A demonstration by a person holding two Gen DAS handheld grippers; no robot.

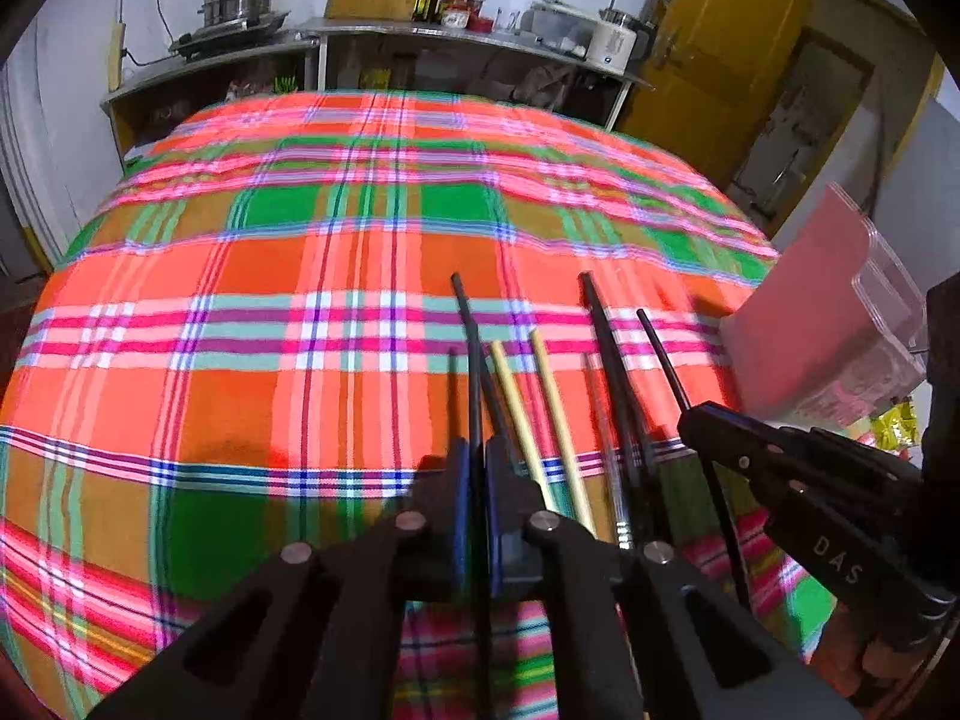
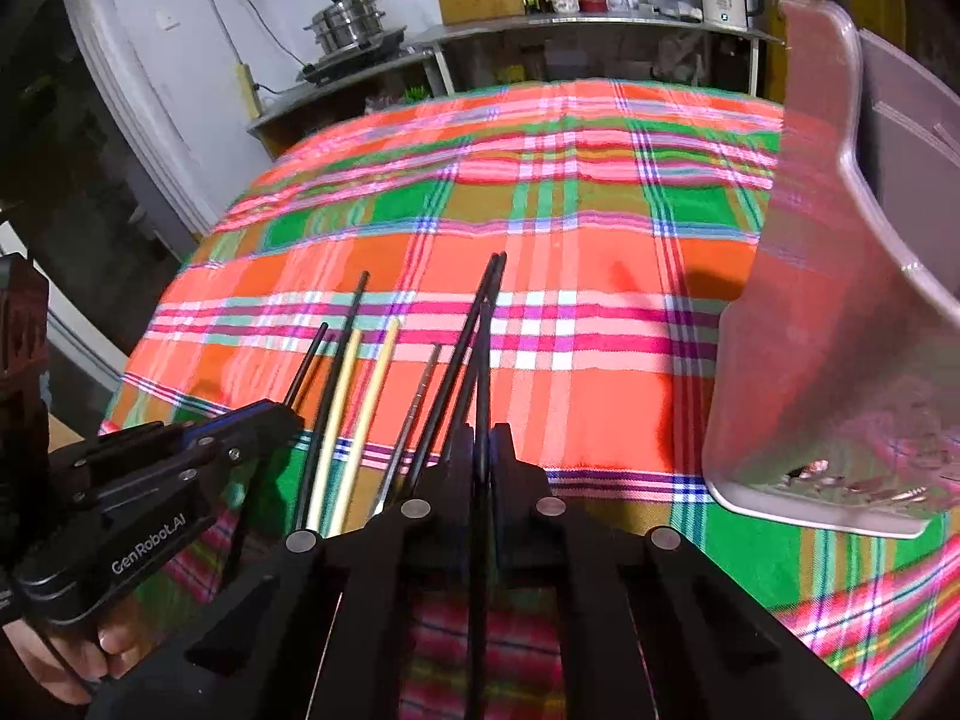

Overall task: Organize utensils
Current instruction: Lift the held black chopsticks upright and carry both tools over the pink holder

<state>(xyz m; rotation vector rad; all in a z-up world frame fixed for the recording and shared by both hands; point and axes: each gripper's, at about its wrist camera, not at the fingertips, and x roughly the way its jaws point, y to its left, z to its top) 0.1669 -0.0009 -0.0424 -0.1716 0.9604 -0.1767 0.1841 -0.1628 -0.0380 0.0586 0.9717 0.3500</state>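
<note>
Chopsticks fanned on the plaid cloth (image 1: 252,276). Left wrist view: left gripper (image 1: 477,468) clenched on one black chopstick (image 1: 465,324); two pale chopsticks (image 1: 522,408) lie just right of it (tips pointing away). Right wrist view: right gripper (image 2: 483,450) pinching another black stick (image 2: 483,360), clear plastic bin (image 2: 840,300) at right.

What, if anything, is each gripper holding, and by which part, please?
Each holds one black chopstick near its end: left gripper grips this one, right gripper another.
</note>
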